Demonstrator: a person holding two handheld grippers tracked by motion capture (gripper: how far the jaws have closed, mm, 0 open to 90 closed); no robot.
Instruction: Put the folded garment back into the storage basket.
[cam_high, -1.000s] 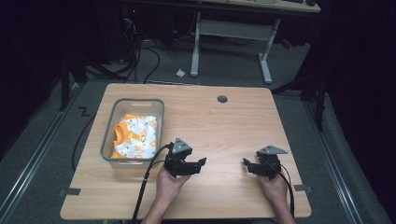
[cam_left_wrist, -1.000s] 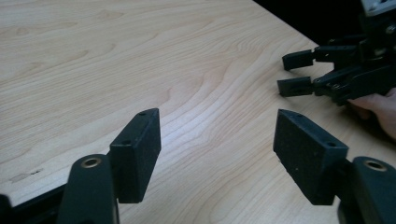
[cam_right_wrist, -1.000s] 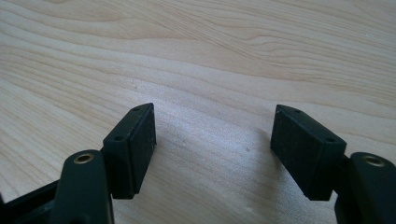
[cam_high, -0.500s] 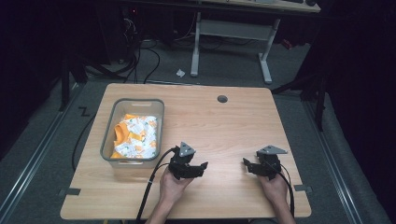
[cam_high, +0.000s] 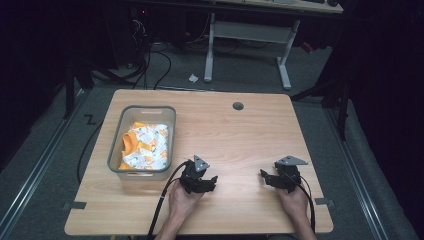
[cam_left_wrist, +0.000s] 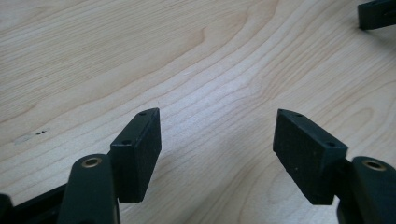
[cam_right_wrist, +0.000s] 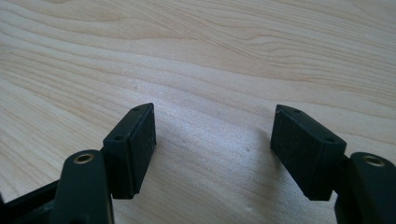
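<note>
In the high view the tabletop (cam_high: 240, 135) is evenly lit from above, while the floor around it sinks into near-black from 9 through 12 to 3 o'clock. Shadows are short and soft. In both gripper views the wood grain is bright, without glare, and softens slightly toward 12 o'clock.

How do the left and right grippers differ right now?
The left gripper sits beside the grey bin of orange-and-white cloth; the right gripper sits far from it. The left's jaws point toward the right gripper, the right's toward the left gripper. Both are open, empty and low over the table.
</note>
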